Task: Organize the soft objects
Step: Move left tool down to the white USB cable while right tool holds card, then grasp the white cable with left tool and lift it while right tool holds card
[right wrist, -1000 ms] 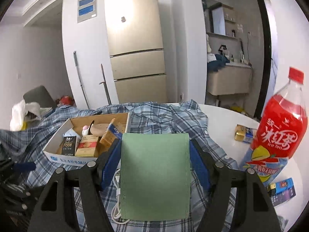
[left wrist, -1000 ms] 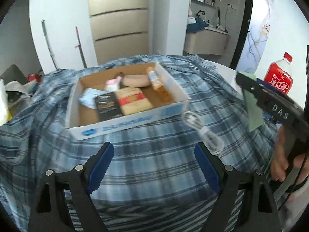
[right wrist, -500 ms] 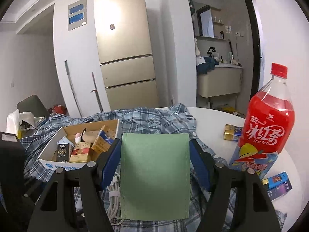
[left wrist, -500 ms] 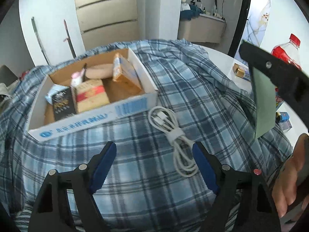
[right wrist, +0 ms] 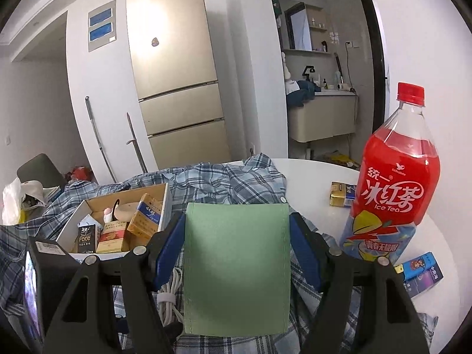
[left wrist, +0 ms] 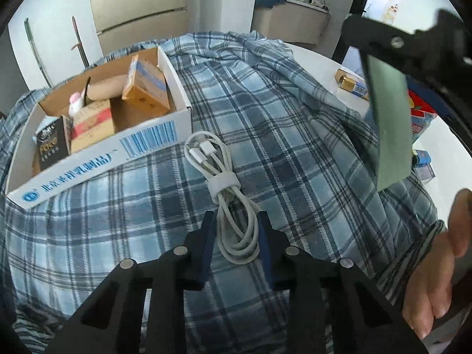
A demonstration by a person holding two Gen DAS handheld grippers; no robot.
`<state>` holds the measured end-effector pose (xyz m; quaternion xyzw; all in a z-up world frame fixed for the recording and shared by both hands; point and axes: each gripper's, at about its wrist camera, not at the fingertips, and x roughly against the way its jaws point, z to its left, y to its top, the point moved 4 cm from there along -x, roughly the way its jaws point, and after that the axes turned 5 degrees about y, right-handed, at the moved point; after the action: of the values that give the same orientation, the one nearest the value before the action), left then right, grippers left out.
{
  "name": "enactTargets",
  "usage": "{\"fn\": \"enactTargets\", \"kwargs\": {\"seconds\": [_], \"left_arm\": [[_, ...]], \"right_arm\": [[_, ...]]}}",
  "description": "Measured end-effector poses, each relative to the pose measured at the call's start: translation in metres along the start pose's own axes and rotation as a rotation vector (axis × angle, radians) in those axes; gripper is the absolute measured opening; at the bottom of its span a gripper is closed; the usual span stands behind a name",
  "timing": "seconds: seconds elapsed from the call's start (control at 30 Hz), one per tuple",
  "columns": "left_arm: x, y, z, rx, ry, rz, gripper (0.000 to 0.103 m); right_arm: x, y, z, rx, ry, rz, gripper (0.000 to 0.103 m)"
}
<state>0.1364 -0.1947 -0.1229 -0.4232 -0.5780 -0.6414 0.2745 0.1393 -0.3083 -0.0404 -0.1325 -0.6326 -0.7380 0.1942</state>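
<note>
A white bundled charging cable (left wrist: 224, 188) lies on the blue plaid shirt (left wrist: 295, 135) beside a cardboard box (left wrist: 97, 159). My left gripper (left wrist: 236, 236) has its jaws closed on the cable's near loop. My right gripper (right wrist: 236, 236) is shut on a flat green soft pouch (right wrist: 236, 268) and holds it above the shirt; the pouch also shows at the right of the left wrist view (left wrist: 389, 124). The cable shows under the pouch in the right wrist view (right wrist: 169, 298).
The box holds several small packs, including a tan carton (left wrist: 146, 87) and a black pack (left wrist: 51, 146). A red iced tea bottle (right wrist: 395, 183) stands on the white table (right wrist: 318, 174) with a gold pack (right wrist: 342, 194) and a blue pack (right wrist: 419, 271).
My left gripper moved forward to the cable and closed on its near loop. My right gripper kept holding the green pouch and shifted slightly.
</note>
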Motion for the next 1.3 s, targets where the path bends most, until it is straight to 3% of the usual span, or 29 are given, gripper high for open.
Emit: {"fn": "enactTargets", "kwargs": {"seconds": [0.17,0.2,0.23,0.33,0.43,0.57,0.67,0.87,0.97,1.0,1.03,1.3], "left_arm": [[0.019,-0.005,0.014,-0.006,0.008,-0.017,0.018],[0.024,-0.006,0.018,-0.015,0.018,-0.029,0.008],[0.028,-0.008,0.021,-0.026,0.029,-0.037,0.006],[0.036,-0.012,0.032,-0.052,0.047,-0.04,0.006],[0.037,-0.017,0.043,-0.031,0.019,-0.011,0.006],[0.043,-0.02,0.047,-0.042,0.009,-0.036,0.007],[0.038,-0.021,0.048,-0.005,-0.035,-0.003,0.027],[0.027,-0.024,0.043,-0.004,-0.03,0.032,0.032],[0.021,-0.022,0.043,0.005,-0.007,0.031,0.05],[0.02,-0.02,0.043,0.007,0.003,0.021,0.06],[0.019,-0.018,0.043,0.004,0.007,0.013,0.062],[0.004,-0.013,0.045,-0.007,0.045,0.025,0.06]], "right_arm": [[-0.002,0.0,0.0,-0.004,0.002,0.011,0.069],[-0.003,0.0,0.0,-0.004,0.003,0.014,0.069],[-0.003,-0.001,0.0,-0.005,0.003,0.018,0.069],[-0.005,-0.001,0.001,-0.004,0.003,0.024,0.069],[-0.007,-0.002,0.002,-0.002,0.002,0.034,0.069],[-0.009,-0.003,0.002,-0.006,0.003,0.043,0.069],[-0.011,-0.003,0.001,-0.012,0.0,0.051,0.069],[-0.014,-0.005,0.0,-0.021,0.004,0.066,0.069],[-0.014,-0.005,0.001,-0.018,0.005,0.067,0.069],[-0.014,-0.005,0.001,-0.017,0.005,0.067,0.069],[-0.013,-0.005,0.002,-0.016,0.006,0.067,0.069],[-0.014,-0.005,0.003,-0.017,0.007,0.074,0.069]]}}
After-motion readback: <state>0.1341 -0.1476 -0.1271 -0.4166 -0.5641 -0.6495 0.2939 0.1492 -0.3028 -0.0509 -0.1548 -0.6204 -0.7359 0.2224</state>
